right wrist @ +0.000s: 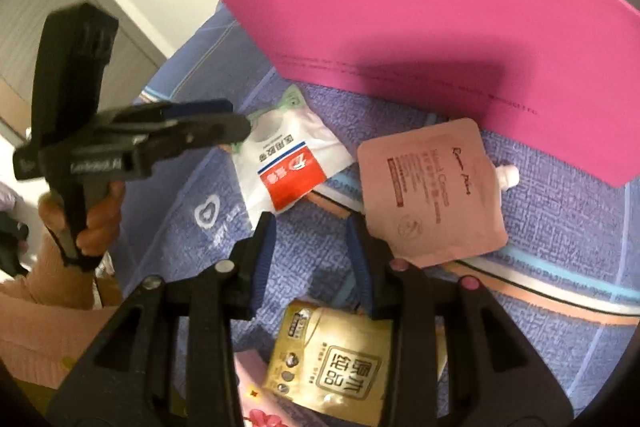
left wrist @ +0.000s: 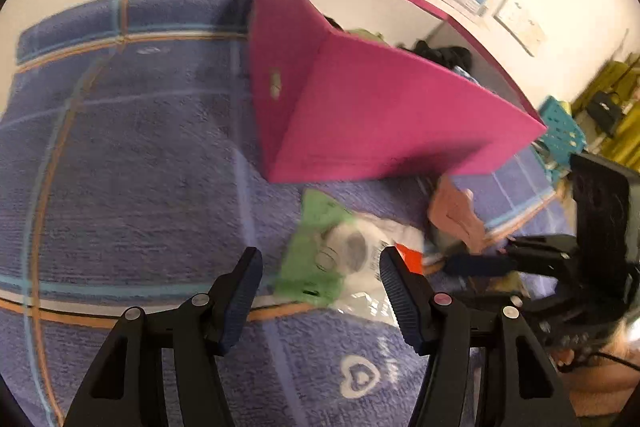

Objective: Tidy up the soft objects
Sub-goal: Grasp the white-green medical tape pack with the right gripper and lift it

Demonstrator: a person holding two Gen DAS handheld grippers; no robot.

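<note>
A white packet (left wrist: pixel 352 255) (right wrist: pixel 288 163) with green edges and a red label lies on the purple mat (left wrist: pixel 140 167) in front of the magenta box (left wrist: pixel 380 107) (right wrist: pixel 440 27). My left gripper (left wrist: pixel 320 263) (right wrist: pixel 236 121) hovers just over it, open, with nothing between its pads. To its right lies a pink spouted pouch (left wrist: pixel 456 215) (right wrist: pixel 428 191). My right gripper (right wrist: pixel 311 231) (left wrist: pixel 460 265) is open over bare mat between these two, its fingers empty. A gold packet (right wrist: pixel 332 359) and a pink flowered packet (right wrist: pixel 256 399) lie nearer, under the right gripper's base.
The open box holds dark and green soft things (left wrist: pixel 440 53). A teal slotted basket (left wrist: pixel 560 135) stands past the box's right corner. A hand (right wrist: pixel 96 219) in a pink sleeve holds the left gripper. White walls run behind the box.
</note>
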